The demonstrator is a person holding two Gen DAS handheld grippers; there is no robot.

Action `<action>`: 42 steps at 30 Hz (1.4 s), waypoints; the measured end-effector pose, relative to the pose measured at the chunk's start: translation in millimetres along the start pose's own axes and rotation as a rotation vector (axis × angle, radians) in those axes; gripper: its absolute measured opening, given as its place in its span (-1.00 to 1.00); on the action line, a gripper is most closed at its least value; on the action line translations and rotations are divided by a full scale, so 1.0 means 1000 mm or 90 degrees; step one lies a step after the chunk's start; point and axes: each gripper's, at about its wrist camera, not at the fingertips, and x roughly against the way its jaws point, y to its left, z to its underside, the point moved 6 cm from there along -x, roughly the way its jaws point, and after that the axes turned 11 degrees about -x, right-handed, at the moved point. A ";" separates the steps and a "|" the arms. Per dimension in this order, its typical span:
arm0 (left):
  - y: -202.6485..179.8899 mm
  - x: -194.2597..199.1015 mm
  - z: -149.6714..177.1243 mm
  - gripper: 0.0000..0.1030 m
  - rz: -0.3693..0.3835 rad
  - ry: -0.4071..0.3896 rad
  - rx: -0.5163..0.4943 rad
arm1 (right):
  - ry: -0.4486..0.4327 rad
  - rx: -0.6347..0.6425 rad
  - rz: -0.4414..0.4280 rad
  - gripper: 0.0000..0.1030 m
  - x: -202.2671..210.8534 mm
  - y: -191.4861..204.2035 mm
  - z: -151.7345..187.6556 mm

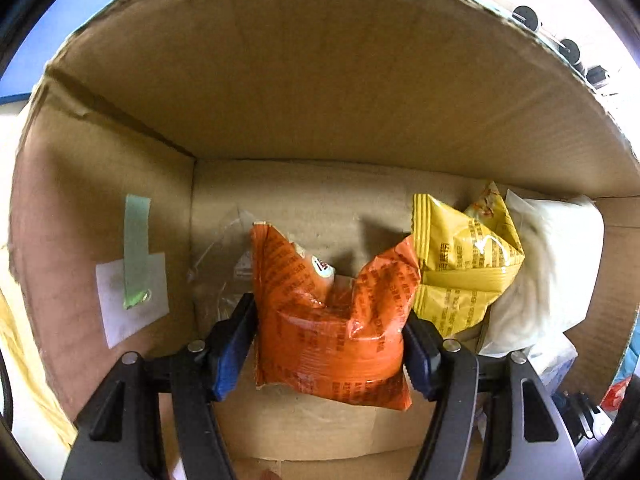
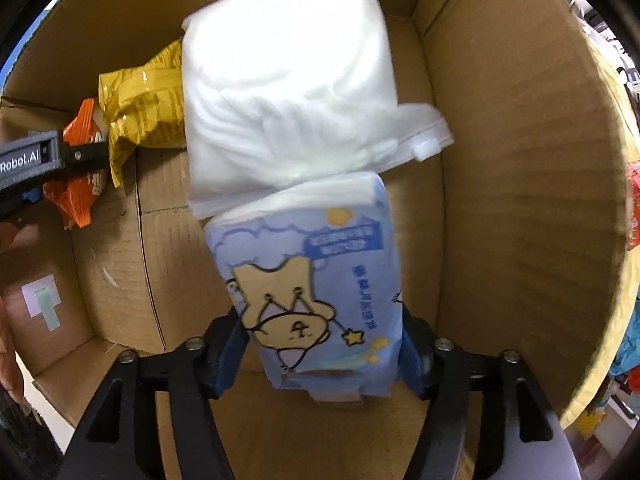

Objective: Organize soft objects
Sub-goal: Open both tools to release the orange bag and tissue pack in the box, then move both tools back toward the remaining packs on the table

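Both grippers are inside a cardboard box (image 1: 320, 80). My left gripper (image 1: 330, 340) is shut on an orange snack bag (image 1: 332, 320), held just above the box floor. A yellow snack bag (image 1: 460, 264) and a white soft pack (image 1: 548, 272) lie to its right. My right gripper (image 2: 322, 352) is shut on a blue tissue pack (image 2: 312, 280) with a bear drawing; its far end touches the white soft pack (image 2: 288, 80). The yellow bag (image 2: 140, 108), the orange bag (image 2: 78, 200) and part of the left gripper's body (image 2: 32, 164) show at the left of the right wrist view.
The box walls (image 2: 520, 160) close in on all sides. A white label with green tape (image 1: 134, 280) is stuck on the left wall. A clear plastic bag (image 1: 224, 264) lies in the back left corner. Colourful items (image 2: 632, 340) lie outside the box at right.
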 end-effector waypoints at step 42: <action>-0.017 0.155 0.121 0.82 -0.009 -0.206 0.012 | -0.177 0.058 -0.055 1.00 0.146 0.002 0.043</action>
